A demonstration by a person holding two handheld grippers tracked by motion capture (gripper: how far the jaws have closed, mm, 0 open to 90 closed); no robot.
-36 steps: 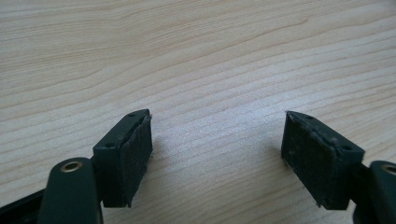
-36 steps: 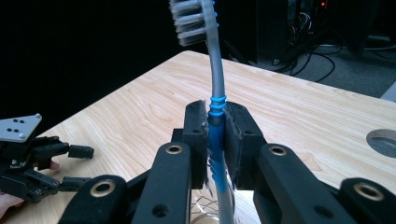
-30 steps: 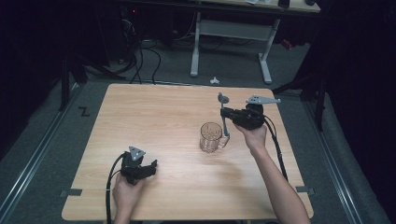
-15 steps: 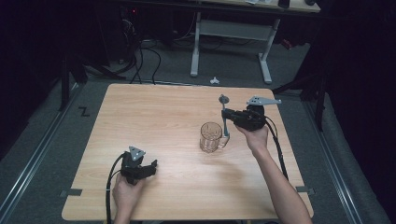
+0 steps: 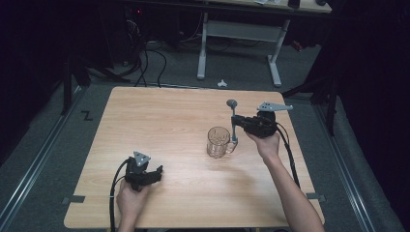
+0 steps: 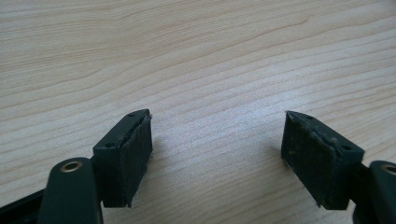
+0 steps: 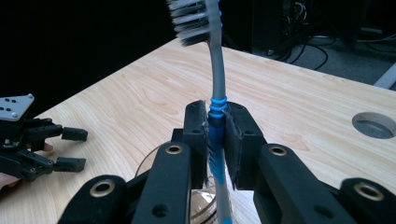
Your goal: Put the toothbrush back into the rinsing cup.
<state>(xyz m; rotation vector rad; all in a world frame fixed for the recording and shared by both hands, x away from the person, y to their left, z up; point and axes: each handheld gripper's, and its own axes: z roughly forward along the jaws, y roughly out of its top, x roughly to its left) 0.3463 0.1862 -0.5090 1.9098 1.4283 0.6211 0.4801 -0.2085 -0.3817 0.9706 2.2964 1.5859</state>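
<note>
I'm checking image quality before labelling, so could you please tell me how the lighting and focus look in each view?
High view: the table is evenly lit, the room around it nearly black, and the glass mug looks soft. Left gripper view: wood grain sharp, small shadows under the open left tool. Right gripper view: the toothbrush is sharp against a dark background; nearest jaw parts slightly blurred.

The lower end of the grey-and-blue plastic toothbrush point(image 7: 217, 116) is cut off below the clear glass mug point(image 7: 201, 205), itself half hidden behind the jaws.
</note>
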